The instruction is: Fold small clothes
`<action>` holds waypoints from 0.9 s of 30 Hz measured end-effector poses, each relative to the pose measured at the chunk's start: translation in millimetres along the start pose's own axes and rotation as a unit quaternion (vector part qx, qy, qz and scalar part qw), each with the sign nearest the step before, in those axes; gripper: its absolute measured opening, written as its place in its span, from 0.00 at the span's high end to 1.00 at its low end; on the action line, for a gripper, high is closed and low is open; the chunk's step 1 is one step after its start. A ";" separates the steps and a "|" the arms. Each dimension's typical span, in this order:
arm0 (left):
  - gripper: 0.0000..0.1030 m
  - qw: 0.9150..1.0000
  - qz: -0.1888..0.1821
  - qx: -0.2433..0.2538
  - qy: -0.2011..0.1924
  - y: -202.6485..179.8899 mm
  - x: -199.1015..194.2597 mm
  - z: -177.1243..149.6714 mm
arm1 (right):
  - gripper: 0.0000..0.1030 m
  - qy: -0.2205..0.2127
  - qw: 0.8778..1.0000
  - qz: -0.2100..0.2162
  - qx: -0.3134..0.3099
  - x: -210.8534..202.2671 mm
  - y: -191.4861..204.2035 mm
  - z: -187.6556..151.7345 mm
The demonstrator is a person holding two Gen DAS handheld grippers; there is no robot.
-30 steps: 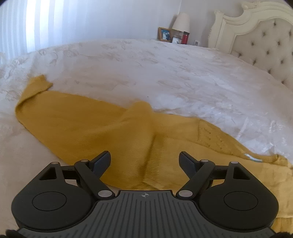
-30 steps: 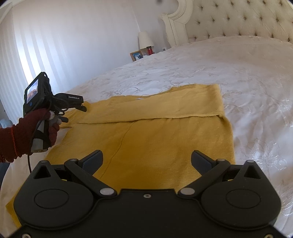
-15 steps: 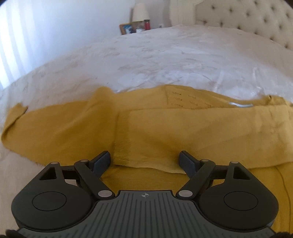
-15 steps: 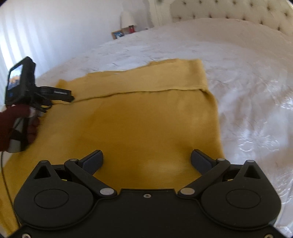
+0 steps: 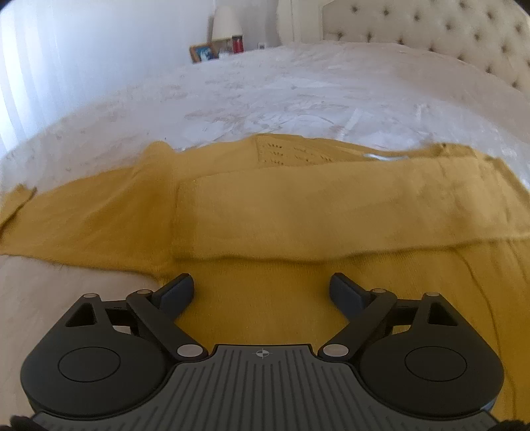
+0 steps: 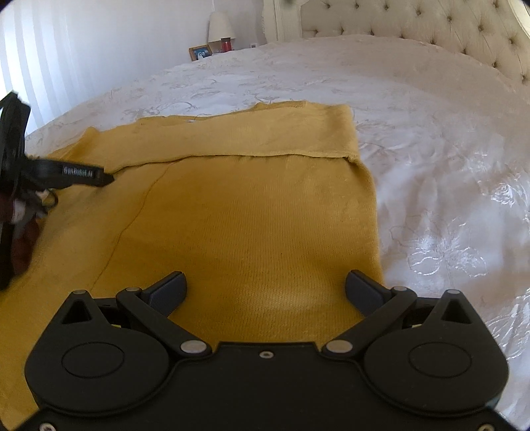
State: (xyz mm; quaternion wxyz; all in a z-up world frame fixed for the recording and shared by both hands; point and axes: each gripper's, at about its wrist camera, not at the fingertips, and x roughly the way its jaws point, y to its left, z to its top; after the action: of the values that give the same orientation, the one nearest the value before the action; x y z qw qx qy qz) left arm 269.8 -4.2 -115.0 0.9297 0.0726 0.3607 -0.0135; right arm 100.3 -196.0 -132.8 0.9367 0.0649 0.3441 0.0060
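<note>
- Two tools hang over one mustard-yellow knitted garment (image 6: 251, 212), which lies spread flat on a bed (image 6: 430, 139) with a white embroidered cover.
- The left tool (image 5: 261, 291) has its jaws opening wide; only the flat knit shows in the gap between the fingers (image 5: 177, 291), and the pads press on nothing.
- In the left wrist view, a sleeve (image 5: 331, 215) lies folded across the body of the garment, running from side to side; its cuff end sits just ahead of the left finger.
- An openwork panel (image 5: 291, 154) shows at the garment's far edge, with a small white label (image 5: 384, 157) just beside it.
- The garment's left end (image 5: 20, 199) trails off toward the left side of the bed and ends in a small upturned corner.
- The right tool (image 6: 266, 291) is released, with its fingers (image 6: 362, 291) spread apart above the near part of the garment and gripping nothing.
- In the right wrist view, the far strip of the garment is folded over toward the camera, and its edge (image 6: 265, 155) makes a straight line across the cloth.
- A seam (image 6: 132, 222) runs from that fold down toward the near left.
- The left tool appears at the left edge of that view, its dark finger (image 6: 82, 174) reaching to the fold line, held by a hand in a dark red glove (image 6: 23, 238).
- A tufted headboard (image 6: 430, 30) stands at the far end of the bed; a lamp (image 6: 219, 25), a picture frame (image 6: 201, 52) and a red container (image 6: 226, 44) stand beside it.
</note>
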 end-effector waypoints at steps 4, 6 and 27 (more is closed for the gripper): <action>0.10 1.000 0.023 0.010 0.005 -8.8 -2.8 -1.1 | 0.01 0.002 1.000 0.002 -0.003 0.4 -0.2 0.1; 0.10 0.999 0.025 0.009 0.017 -8.7 -3.1 3.4 | 0.01 0.002 1.000 0.002 -0.006 1.2 0.0 -1.0; 0.11 0.998 0.039 -0.047 0.007 77.5 -72.9 -28.6 | 0.00 -0.036 0.999 0.003 -0.012 -0.9 2.1 -12.7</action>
State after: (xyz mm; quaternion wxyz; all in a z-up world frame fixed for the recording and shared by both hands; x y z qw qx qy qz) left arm 202.8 74.6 -77.1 0.9295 0.0429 0.3641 0.0403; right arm 91.5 -192.5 -141.6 0.9491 0.0543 0.3102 0.0104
